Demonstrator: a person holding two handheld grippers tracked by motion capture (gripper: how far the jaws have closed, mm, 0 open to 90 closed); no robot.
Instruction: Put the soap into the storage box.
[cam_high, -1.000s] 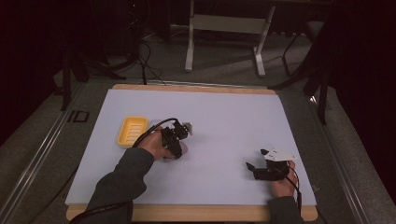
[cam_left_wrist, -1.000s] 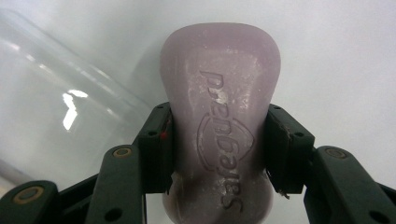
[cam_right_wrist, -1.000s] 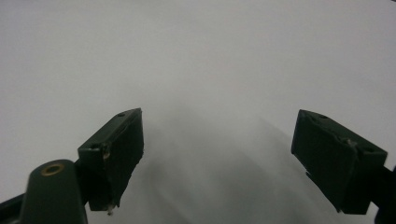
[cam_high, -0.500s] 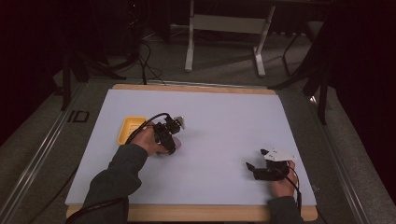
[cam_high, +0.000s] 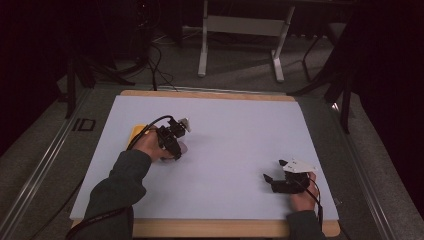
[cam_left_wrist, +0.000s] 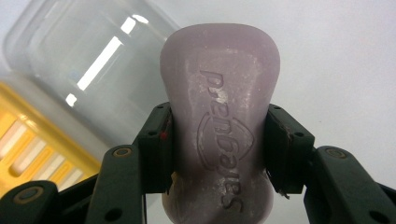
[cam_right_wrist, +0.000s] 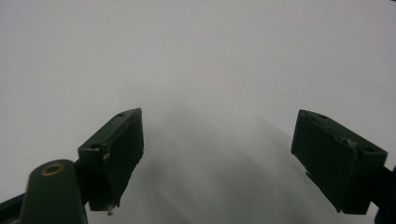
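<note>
Left gripper (cam_left_wrist: 217, 149): both jaws pressed against the narrow waist of a pale lilac soap bar (cam_left_wrist: 219, 116), embossed lettering facing my camera, the bar clamped firmly between the pads. Beyond it on the white worktop (cam_high: 235, 145) lies a clear plastic lid (cam_left_wrist: 79, 70), and next to that a yellow slotted soap tray (cam_left_wrist: 28, 149) at the lower left of my view. In the high view my left gripper (cam_high: 172, 137) sits over the worktop's left half, just beside the yellow tray (cam_high: 136, 132), partly hidden by my hand. Right gripper (cam_right_wrist: 217, 158): jaws spread wide, nothing between them, bare white surface below. It rests near the worktop's front right corner (cam_high: 285, 180), well apart from the soap.
</note>
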